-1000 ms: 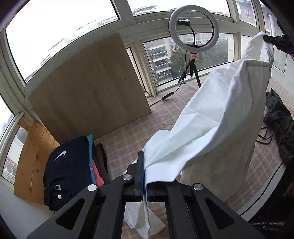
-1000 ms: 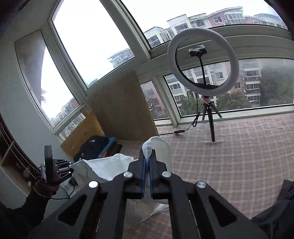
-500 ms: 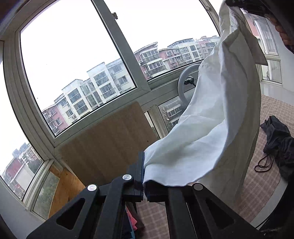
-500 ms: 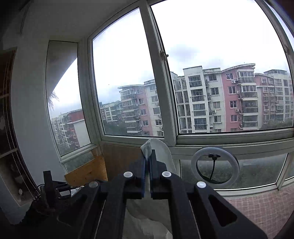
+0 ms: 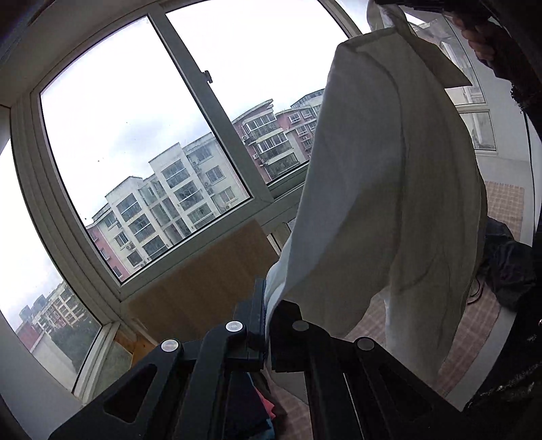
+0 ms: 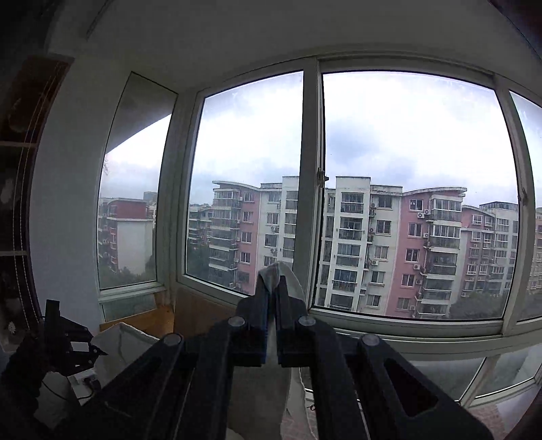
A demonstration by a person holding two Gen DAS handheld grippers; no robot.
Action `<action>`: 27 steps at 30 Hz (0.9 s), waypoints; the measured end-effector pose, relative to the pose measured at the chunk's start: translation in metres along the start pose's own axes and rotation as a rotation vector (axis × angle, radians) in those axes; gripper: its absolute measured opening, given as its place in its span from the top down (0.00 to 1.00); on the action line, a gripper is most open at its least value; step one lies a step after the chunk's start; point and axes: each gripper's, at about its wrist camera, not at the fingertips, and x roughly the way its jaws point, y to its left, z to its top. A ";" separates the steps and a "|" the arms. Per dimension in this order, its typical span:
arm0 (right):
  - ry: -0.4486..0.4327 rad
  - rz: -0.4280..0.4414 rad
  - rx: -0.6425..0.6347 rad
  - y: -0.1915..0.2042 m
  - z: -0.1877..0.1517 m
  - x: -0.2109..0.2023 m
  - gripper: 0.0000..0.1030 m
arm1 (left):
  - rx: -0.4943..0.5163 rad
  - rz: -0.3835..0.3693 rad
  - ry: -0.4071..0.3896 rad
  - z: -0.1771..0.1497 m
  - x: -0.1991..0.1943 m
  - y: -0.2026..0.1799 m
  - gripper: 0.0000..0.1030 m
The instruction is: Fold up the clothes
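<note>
1. Two claws, both clenched on one white garment (image 5: 379, 189); it hangs in the air between them, clear of the floor as far as can be seen.
2. Left claw (image 5: 267, 314): jaws pinched on a lower edge of the cloth, which rises from the pinch up and to the right.
3. Right claw (image 6: 272, 287): jaws pinched on a corner; a small fold of white fabric pokes out above the tips, and the rest drops away beneath it.
4. Left wrist view: right claw (image 5: 416, 3) sits at the top right edge of frame, gripping the top corner of the garment. A loose flap sticks out sideways just below that grip.
5. Right wrist view: left claw (image 6: 67, 338) appears low at the left, with cloth bunched just beside it.
6. Garment's free hem hangs at lower right over the checked floor covering (image 5: 474, 328); whether any part touches it cannot be told.
7. Surroundings: window frame (image 6: 311, 189) straight ahead; wooden board (image 5: 210, 281) leaning below the sill; dark clothes heap (image 5: 508, 267) on the floor to the right, apart from the hanging hem; stacked clothes (image 5: 257, 416) partly hidden under the left claw.
8. Open air to the left of the hanging cloth, up to the glass.
</note>
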 end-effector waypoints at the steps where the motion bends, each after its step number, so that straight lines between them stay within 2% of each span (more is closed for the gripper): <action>1: 0.024 -0.005 0.002 -0.001 -0.003 0.012 0.97 | 0.008 -0.009 0.025 -0.004 0.009 0.001 0.99; 4: 0.132 -0.030 0.034 -0.018 -0.032 0.072 0.97 | 0.013 -0.057 0.114 -0.023 0.047 0.003 0.99; 7: 0.296 -0.078 0.072 -0.039 -0.102 0.163 0.97 | -0.011 -0.122 0.261 -0.063 0.123 -0.003 0.99; 12: 0.571 -0.171 0.084 -0.061 -0.274 0.323 0.97 | -0.034 -0.211 0.539 -0.148 0.275 -0.029 0.99; 14: 0.642 -0.204 0.068 -0.064 -0.332 0.369 0.97 | -0.033 -0.235 0.633 -0.182 0.332 -0.043 0.99; 16: 0.690 -0.204 0.077 -0.069 -0.375 0.401 0.97 | -0.024 -0.249 0.700 -0.208 0.375 -0.057 0.99; 18: 0.738 -0.207 0.052 -0.067 -0.407 0.429 0.97 | -0.012 -0.256 0.742 -0.226 0.404 -0.067 0.99; 21: 0.781 -0.204 -0.003 -0.060 -0.429 0.457 0.97 | -0.001 -0.239 0.785 -0.244 0.431 -0.077 0.99; 23: 0.798 -0.189 0.005 -0.065 -0.440 0.476 0.96 | -0.047 -0.248 0.819 -0.254 0.443 -0.078 0.99; 25: 0.852 -0.167 0.017 -0.069 -0.456 0.489 0.96 | -0.086 -0.261 0.848 -0.262 0.452 -0.081 0.97; 27: 0.918 -0.152 0.039 -0.075 -0.474 0.501 0.86 | -0.076 -0.264 0.857 -0.266 0.457 -0.089 0.95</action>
